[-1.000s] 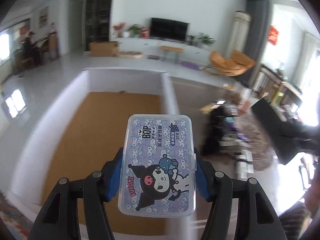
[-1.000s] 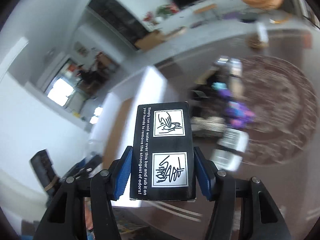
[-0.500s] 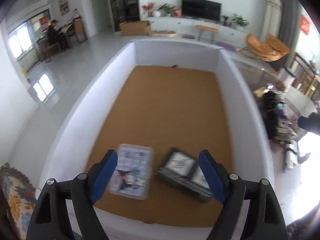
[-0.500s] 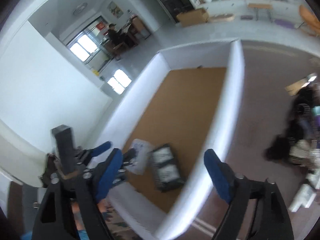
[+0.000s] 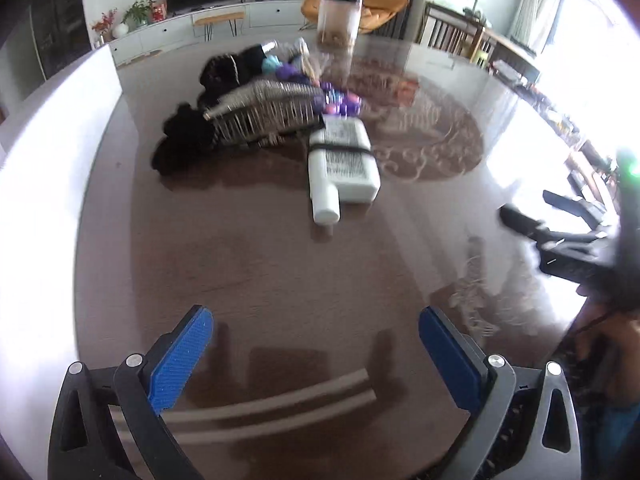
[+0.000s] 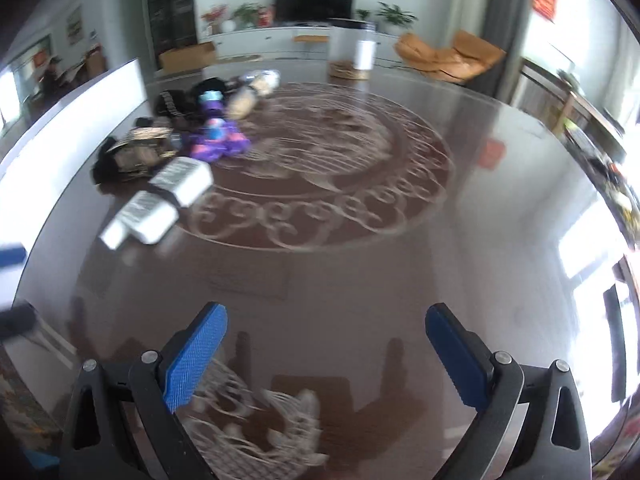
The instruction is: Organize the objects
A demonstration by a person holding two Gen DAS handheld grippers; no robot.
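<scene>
My left gripper is open and empty above the glossy brown table. My right gripper is open and empty too. A pile of objects lies far ahead: white bottles strapped with a black band, a wire hair brush, black cloth items and purple items. The right gripper's black body shows at the right edge of the left wrist view.
The white wall of the box stands along the table's left side. A clear jar stands at the far end of the table. An ornate round pattern reflects in the table top.
Both grippers let go of the cartoon case and the black box into the cork-floored box, then swung right, away from the box, to face the pile on the table.
</scene>
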